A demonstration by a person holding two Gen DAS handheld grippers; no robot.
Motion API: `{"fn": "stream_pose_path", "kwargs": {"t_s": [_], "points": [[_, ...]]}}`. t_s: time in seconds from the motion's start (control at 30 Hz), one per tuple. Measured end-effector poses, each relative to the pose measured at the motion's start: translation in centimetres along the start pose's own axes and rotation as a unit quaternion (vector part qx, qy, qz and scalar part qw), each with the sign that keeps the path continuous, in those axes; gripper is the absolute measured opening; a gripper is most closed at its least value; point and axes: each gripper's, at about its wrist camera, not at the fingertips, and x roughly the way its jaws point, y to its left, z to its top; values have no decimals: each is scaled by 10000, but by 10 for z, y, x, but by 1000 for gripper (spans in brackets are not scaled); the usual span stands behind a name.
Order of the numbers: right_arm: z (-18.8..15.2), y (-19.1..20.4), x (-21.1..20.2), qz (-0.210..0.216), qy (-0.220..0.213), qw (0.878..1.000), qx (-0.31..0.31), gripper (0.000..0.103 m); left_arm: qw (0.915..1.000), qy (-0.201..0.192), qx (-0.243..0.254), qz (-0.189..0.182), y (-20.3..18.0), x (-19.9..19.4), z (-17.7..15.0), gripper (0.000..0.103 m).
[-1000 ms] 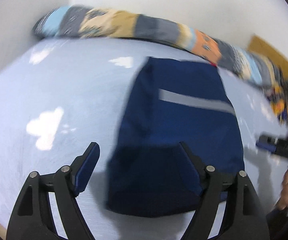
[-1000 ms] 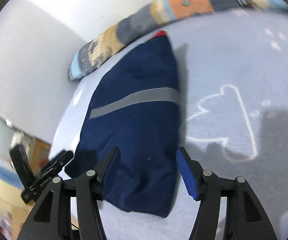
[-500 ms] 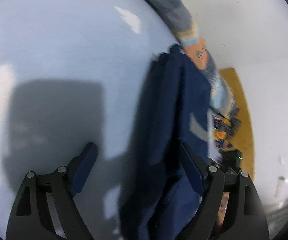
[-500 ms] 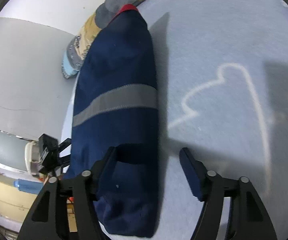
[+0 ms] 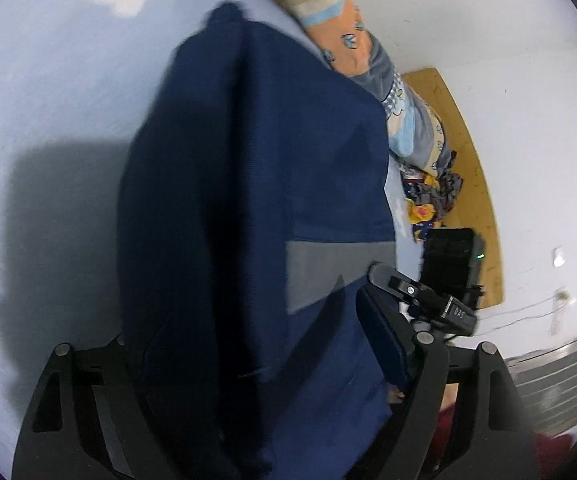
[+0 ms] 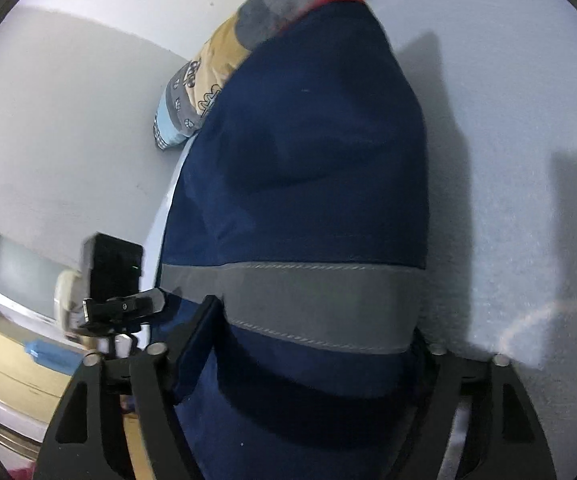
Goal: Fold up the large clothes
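A folded navy garment [image 5: 256,200] with a grey reflective stripe [image 6: 320,300] lies on the pale blue bed [image 5: 48,100]. My left gripper [image 5: 248,320] straddles one side of the bundle. Its jaws are closing with cloth filling the gap, and the cloth hides its left finger. My right gripper [image 6: 316,320] straddles the opposite side, jaws also closing around the cloth. Its left pad [image 6: 196,348] rests against the fold and its right finger is covered. Each view shows the other gripper across the bundle: the right gripper [image 5: 420,300] and the left gripper [image 6: 124,306].
A rolled patchwork blanket [image 5: 368,52] [image 6: 216,68] lies along the white wall behind the garment. A wooden board [image 5: 468,160] leans by the wall. Pale furniture [image 6: 8,360] stands beyond the bed's edge. Bare bed surface [image 6: 528,160] stretches beside the bundle.
Both grippers have swung round and dropped closer to the garment. The bundle now fills the gap between each pair of fingers, where before it lay mostly ahead of them.
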Motion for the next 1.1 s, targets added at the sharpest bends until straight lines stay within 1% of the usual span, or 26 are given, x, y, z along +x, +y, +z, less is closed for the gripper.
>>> {"fn": "stream_pose_path", "kwargs": {"t_s": [0.03, 0.07, 0.1, 0.2, 0.23, 0.27, 0.33, 0.4, 0.43, 0.5, 0.53, 0.6, 0.67, 0.7, 0.73, 0.77, 0.8, 0.83, 0.87, 0.9, 0.93, 0.97, 1.0, 1.03, 1.07, 1.1], "points": [[-1, 4, -5, -60, -34, 10000, -65, 60, 9999, -84, 60, 54, -8, -2, -4, 71], [0, 6, -9, -45, -73, 9999, -81, 52, 9999, -144, 62, 55, -13, -3, -6, 69], [0, 9, -16, 6, -137, 9998, -122, 47, 9997, -234, 49, 12, -21, -6, -11, 67], [-3, 26, -33, -30, -227, 9988, -433, 44, 9993, -363, 126, -32, -40, -11, -21, 67], [-6, 32, -39, -18, -290, 9982, -524, 44, 9991, -380, 194, -39, -54, -11, -26, 67], [-9, 37, -50, -33, -377, 9975, -603, 44, 9990, -386, 213, -44, -54, -11, -23, 67], [-8, 39, -66, -12, -470, 9970, -613, 44, 9987, -375, 310, -150, -76, -9, -31, 67], [-12, 36, -96, 38, -630, 9964, -558, 44, 9982, -333, 454, -226, -97, -6, -39, 67], [-16, 34, -110, 50, -685, 9961, -546, 44, 9974, -306, 586, -273, -115, -3, -45, 67], [-20, 27, -136, 100, -767, 9957, -501, 44, 9964, -264, 753, -285, -136, 3, -53, 67], [-24, 20, -153, 125, -840, 9954, -433, 44, 9955, -236, 864, -294, -151, 10, -59, 67], [-31, 8, -173, 97, -890, 9955, -312, 44, 9953, -168, 917, -261, -165, 26, -63, 67], [-39, -12, -191, 11, -849, 9962, -198, 44, 9949, -76, 1002, 4, -175, 48, -71, 67], [-41, -26, -194, -150, -860, 9961, -91, 48, 9935, -52, 1092, 307, -177, 61, -74, 67], [-35, -35, -190, -339, -854, 9958, 20, 54, 9908, 16, 1130, 742, -173, 76, -78, 67], [-36, -52, -186, -680, -818, 9940, 256, 64, 9872, 63, 1143, 1110, -168, 85, -80, 67], [-35, -70, -180, -1015, -702, 9905, 603, 69, 9803, 86, 1176, 1585, -163, 93, -82, 67], [-37, -94, -176, -1301, -463, 9840, 1130, 69, 9746, 49, 1176, 1907, -157, 94, -84, 69], [-42, -113, -180, -1198, -411, 9788, 1610, 68, 9746, 3, 1129, 1932, -157, 91, -84, 70], [-47, -120, -189, -976, -535, 9762, 1861, 68, 9732, -116, 1084, 2026, -157, 83, -86, 70], [-48, -119, -205, -827, -798, 9738, 1962, 68, 9680, -364, 1117, 2218, -162, 73, -90, 70], [-49, -112, -215, -830, -968, 9742, 1862, 69, 9615, -585, 1199, 2401, -168, 65, -96, 69], [-51, -99, -230, -958, -1180, 9753, 1602, 69, 9520, -882, 1363, 2594, -179, 53, -107, 69], [-51, -90, -240, -1084, -1282, 9755, 1424, 69, 9456, -1078, 1482, 2688, -180, 45, -120, 69], [-57, -79, -246, -1181, -1354, 9759, 1236, 68, 9374, -1275, 1646, 2792, -184, 37, -132, 69], [-62, -69, -247, -1222, -1404, 9766, 1077, 66, 9262, -1458, 1870, 2931, -194, 37, -140, 69]]}}
